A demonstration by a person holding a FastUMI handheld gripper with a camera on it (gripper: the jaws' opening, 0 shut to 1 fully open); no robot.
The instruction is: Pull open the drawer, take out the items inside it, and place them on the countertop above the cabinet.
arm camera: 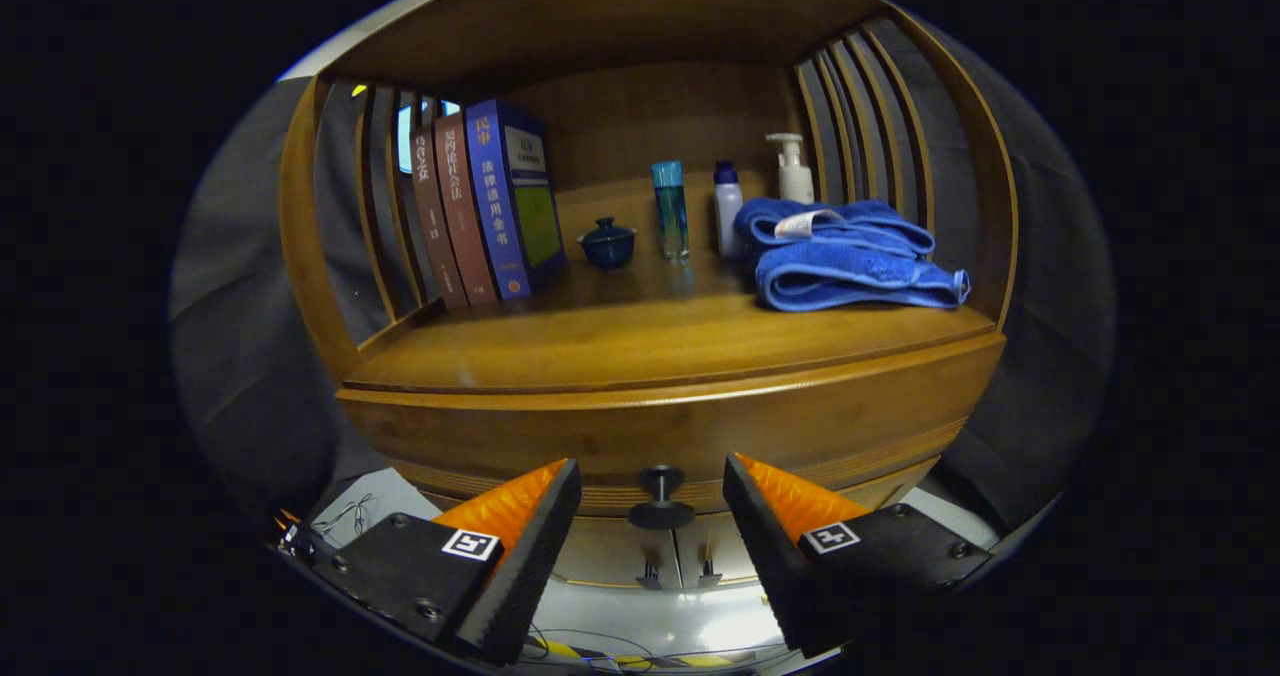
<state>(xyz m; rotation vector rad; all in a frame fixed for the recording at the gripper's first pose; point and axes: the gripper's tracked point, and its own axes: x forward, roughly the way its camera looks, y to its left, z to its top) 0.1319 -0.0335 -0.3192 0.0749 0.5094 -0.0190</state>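
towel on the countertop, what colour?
Blue, with a white tag: folded towel in the gripper view. The gripper is open around the drawer knob.

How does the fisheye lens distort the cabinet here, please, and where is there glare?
In the gripper view the countertop and drawer front bow into curves; a bright glare sits on the pale surface below the knob; the open claw flanks that knob, sharp.

My gripper open, fingers apart either side of drawer knob, not touching. Drawer closed. Above on countertop: books, towel, bottles.
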